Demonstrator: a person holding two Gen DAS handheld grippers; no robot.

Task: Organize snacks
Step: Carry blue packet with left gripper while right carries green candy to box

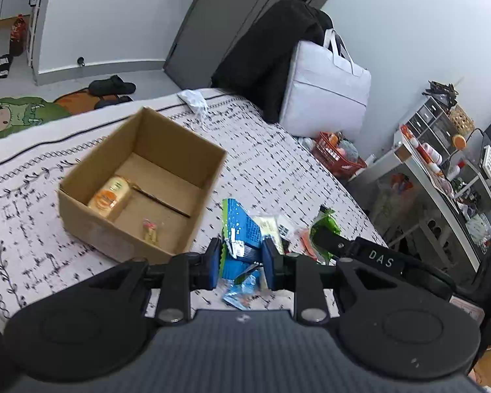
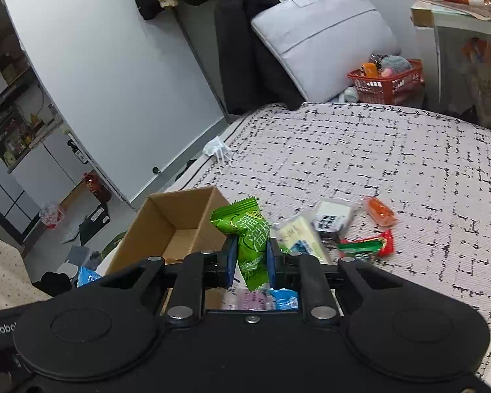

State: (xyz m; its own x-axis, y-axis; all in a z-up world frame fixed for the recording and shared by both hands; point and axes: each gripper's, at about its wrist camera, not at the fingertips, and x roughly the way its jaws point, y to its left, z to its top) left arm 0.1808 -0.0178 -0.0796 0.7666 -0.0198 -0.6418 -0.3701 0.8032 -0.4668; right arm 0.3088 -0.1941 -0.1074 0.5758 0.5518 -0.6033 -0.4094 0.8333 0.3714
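Observation:
In the left wrist view my left gripper is shut on a blue snack packet, held above the bed to the right of the open cardboard box. Inside the box lie an orange-and-yellow packet and a small clear-wrapped snack. In the right wrist view my right gripper is shut on a green snack packet, which stands upright between its pads, just right of the cardboard box. That same green packet shows at the right of the left view.
Loose snacks lie on the patterned bedspread: a pale yellow packet, a white packet, an orange one, a red-green one. A grey bag, black coat and red basket stand at the far end. A face mask lies near the bed's edge.

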